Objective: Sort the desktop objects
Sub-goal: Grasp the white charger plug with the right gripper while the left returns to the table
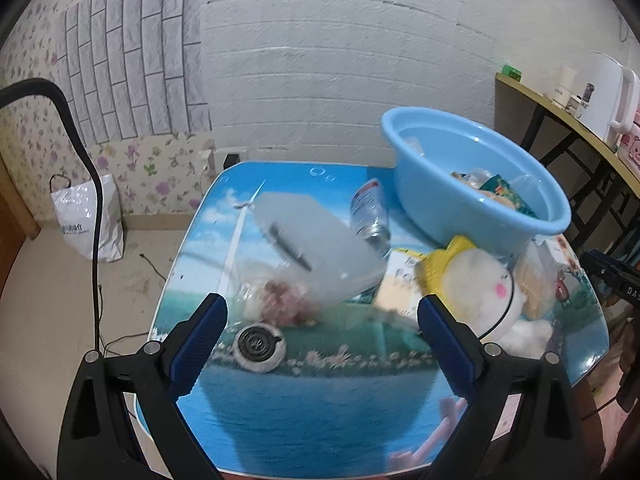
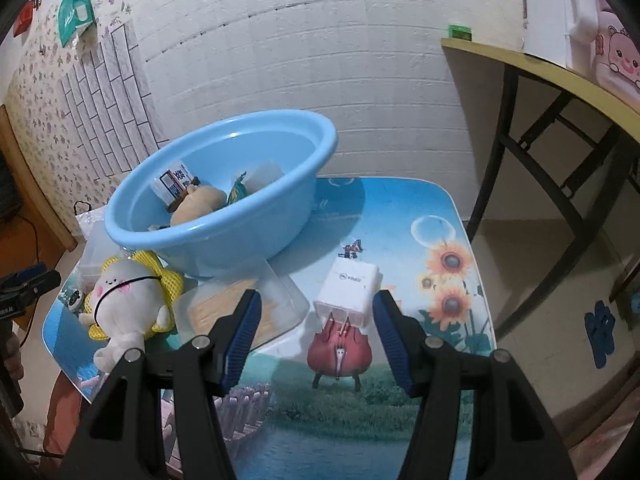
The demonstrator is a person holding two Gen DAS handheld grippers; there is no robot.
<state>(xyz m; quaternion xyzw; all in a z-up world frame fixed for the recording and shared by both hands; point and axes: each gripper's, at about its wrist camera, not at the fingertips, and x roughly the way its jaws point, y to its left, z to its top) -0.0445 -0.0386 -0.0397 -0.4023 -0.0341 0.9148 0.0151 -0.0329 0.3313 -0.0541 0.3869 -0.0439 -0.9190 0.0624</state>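
Left view: left gripper [image 1: 322, 314] spread wide, nothing held; frosted box [image 1: 316, 248] and snack bag [image 1: 280, 300] just ahead between tips. Risk: blur, could shove clutter, tip bottle [image 1: 370, 212] beyond. Writing unreadable.

Right view: right gripper [image 2: 316, 312] half open, empty; white charger [image 2: 350, 294] between tips, apart. Risk: off-centre close skids it. Label too small to read. Blue basin [image 2: 224, 196] ahead-left, part-filled.

Left tongs [image 1: 322, 334] spread wide, empty, right tongs [image 2: 316, 336] half open, empty, both angled downward
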